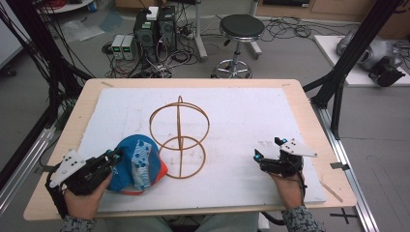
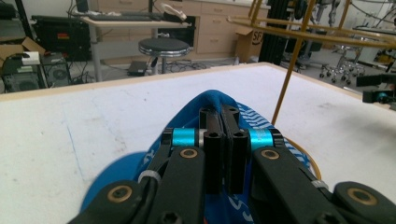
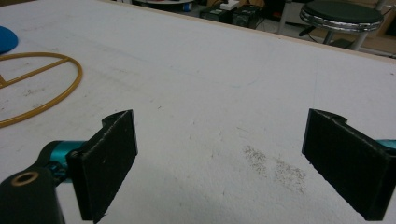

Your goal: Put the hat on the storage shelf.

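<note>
Jaws pinch cap (image 2: 219, 100) fabric (left gripper (image 2: 223, 119) view).

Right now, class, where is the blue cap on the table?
In the high view the blue cap lies at the near left of the white board, clamped in the left gripper, its right edge against the wire stand.

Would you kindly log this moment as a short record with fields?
Held item: blue cap, near the left front of the white board
Left gripper: shut on the cap's fabric
Right gripper: open, nothing between its pads, over bare board
Stand: gold wire stand, upright mid-table, beside the cap
Contact cap to stand: cannot tell
</note>
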`<state>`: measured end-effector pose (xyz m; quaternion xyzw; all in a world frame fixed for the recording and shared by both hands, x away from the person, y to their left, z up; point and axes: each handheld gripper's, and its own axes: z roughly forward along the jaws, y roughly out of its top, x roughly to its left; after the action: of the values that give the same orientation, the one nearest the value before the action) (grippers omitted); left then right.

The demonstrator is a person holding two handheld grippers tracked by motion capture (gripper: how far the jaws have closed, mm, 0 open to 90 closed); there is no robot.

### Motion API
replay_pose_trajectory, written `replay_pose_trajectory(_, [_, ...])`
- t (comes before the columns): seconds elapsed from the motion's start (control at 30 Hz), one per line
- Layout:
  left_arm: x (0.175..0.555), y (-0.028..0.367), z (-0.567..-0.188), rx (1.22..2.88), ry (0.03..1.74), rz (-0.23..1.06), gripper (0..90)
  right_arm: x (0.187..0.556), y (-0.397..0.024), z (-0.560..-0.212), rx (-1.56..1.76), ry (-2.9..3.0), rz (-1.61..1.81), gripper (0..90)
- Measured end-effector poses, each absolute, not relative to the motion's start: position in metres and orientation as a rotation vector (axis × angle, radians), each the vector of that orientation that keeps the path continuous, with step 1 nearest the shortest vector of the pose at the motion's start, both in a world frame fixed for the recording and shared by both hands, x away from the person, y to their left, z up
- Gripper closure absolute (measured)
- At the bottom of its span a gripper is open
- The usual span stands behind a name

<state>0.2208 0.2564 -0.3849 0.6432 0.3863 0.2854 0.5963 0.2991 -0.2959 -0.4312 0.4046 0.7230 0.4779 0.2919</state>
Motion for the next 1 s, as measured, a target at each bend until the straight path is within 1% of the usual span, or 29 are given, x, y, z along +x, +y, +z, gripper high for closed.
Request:
replay_pose_trajectory(0.47, [0.236,0.281,-0.352,1.451,0.854,0.668,88.5,0.299,-0.299,-0.431,1.1,1.912,1.266,9.3])
replay_pose_trajectory(0.6, [0.239,0.288,-0.336,1.414,0.853,0.673,88.5,0.299,-0.299,-0.431,1.102,1.912,1.268,9.3])
replay_pose_trajectory(0.63, [0.24,0.291,-0.327,1.403,0.853,0.687,88.5,0.299,-0.299,-0.431,1.105,1.913,1.267,9.3])
replay_pose_trajectory(0.67, [0.24,0.291,-0.327,1.403,0.853,0.687,88.5,0.299,-0.299,-0.431,1.107,1.914,1.267,9.3])
replay_pose_trajectory(0.8, [0.244,0.298,-0.305,1.375,0.85,0.716,88.5,0.299,-0.299,-0.431,1.1,1.916,1.271,9.3])
replay_pose_trajectory(1.0, [0.249,0.302,-0.283,1.358,0.839,0.748,88.5,0.3,-0.299,-0.431,1.102,1.916,1.272,9.3])
